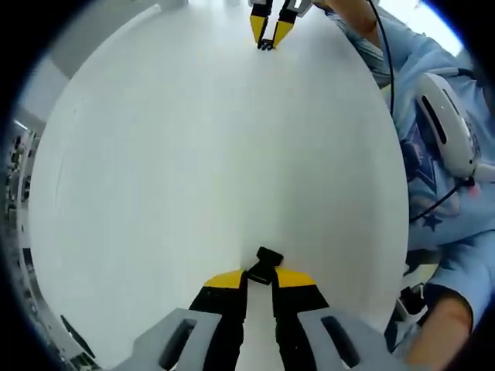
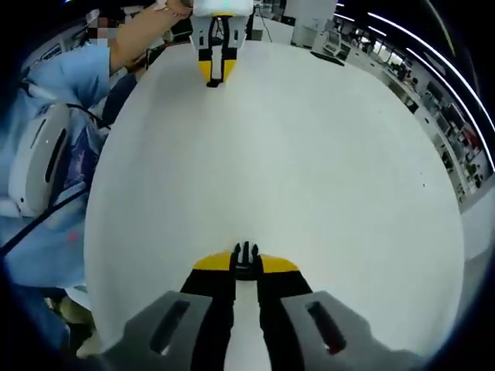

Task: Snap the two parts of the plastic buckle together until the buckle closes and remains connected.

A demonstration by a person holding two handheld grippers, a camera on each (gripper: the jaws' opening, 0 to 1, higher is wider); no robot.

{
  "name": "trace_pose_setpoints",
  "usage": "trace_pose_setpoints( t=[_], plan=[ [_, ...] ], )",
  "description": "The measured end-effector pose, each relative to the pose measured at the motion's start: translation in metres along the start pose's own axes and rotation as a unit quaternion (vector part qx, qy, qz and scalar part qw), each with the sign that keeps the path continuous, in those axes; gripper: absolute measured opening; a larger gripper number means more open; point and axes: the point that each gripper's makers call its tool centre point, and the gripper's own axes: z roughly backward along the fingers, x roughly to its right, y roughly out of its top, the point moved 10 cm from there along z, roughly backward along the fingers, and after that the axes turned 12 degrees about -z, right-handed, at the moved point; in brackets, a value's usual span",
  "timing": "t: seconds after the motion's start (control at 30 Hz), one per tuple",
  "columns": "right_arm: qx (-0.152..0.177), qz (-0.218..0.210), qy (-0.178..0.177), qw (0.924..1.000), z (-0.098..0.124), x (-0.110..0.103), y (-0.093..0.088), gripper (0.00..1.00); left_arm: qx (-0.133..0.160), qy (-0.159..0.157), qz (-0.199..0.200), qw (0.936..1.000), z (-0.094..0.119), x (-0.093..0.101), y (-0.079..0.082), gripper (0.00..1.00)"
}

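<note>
In the left gripper view my left gripper [image 1: 261, 276] is shut on a black buckle part [image 1: 263, 265] that sticks out past its yellow-tipped fingers [image 1: 224, 280]. Far across the white table the right gripper [image 1: 271, 37] faces me with a small black piece at its tips. In the right gripper view my right gripper [image 2: 245, 267] is shut on the pronged black buckle part [image 2: 245, 258], prongs pointing forward. The left gripper [image 2: 217, 71] shows far off at the top, holding its dark part. The two parts are wide apart over the table.
The white table [image 1: 216, 154] spreads between the two grippers. A person in a light blue top [image 1: 433, 178] stands at the table's side, an arm [image 2: 147, 27] reaching to the far gripper. Shelves and equipment [image 2: 433, 100] line the room beyond the table's edge.
</note>
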Motion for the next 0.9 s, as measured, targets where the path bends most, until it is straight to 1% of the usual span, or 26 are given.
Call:
trace_pose_setpoints(
  t=[0.07, 0.37, 0.73, 0.9],
  plan=[
    [-0.003, 0.005, 0.001, 1.0, 0.001, -0.002, 0.0, 0.1, 0.0, 0.0, -0.001, 1.0, 0.0, 0.002, -0.001, 0.11],
    [-0.007, 0.013, 0.006, 0.9999, 0.002, -0.008, -0.001, 0.1, 0.006, 0.003, 0.015, 0.9999, 0.0, 0.009, -0.005, 0.11],
    [-0.01, 0.018, 0.007, 0.9998, 0.002, -0.02, -0.004, 0.1, 0.016, 0.007, 0.061, 0.998, -0.001, 0.02, -0.009, 0.11],
    [-0.008, 0.02, 0.007, 0.9997, 0.002, -0.023, -0.004, 0.1, 0.021, 0.012, 0.07, 0.9973, -0.001, 0.025, -0.009, 0.11]
  ],
)
